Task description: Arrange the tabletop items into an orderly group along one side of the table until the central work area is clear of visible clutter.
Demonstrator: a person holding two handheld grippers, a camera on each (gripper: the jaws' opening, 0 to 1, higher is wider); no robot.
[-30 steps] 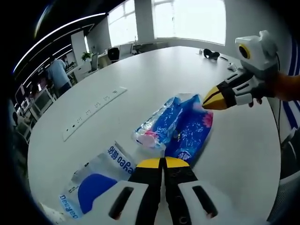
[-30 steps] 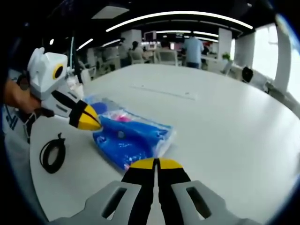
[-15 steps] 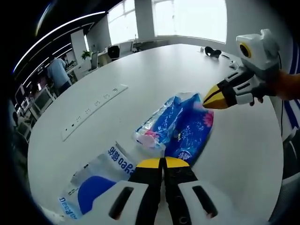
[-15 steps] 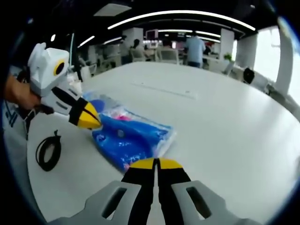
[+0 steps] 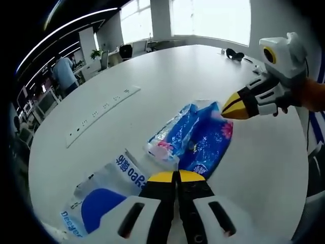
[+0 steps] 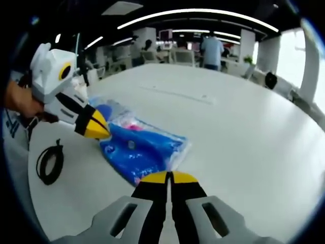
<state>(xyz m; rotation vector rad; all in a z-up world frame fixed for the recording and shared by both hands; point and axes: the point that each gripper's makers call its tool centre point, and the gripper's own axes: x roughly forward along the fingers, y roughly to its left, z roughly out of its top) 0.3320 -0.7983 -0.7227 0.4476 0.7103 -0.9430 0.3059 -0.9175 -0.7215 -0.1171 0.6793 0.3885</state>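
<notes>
The blue crinkled plastic packet [image 5: 195, 137] lies flat on the white round table [image 5: 152, 86], its long axis pointing away from the left gripper [image 5: 176, 176]. The jaws of both the left and the right gripper [image 6: 169, 178] are pressed together, holding nothing.

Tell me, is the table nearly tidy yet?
Not yet. Nothing looks grouped so far: the crinkly blue plastic packets lie mid-table, a clear bag with a blue shape inside sits nearby, and a coiled black cable lies by the edge. Both the left claw and right claw are shut and empty, hovering at the packets.
</notes>
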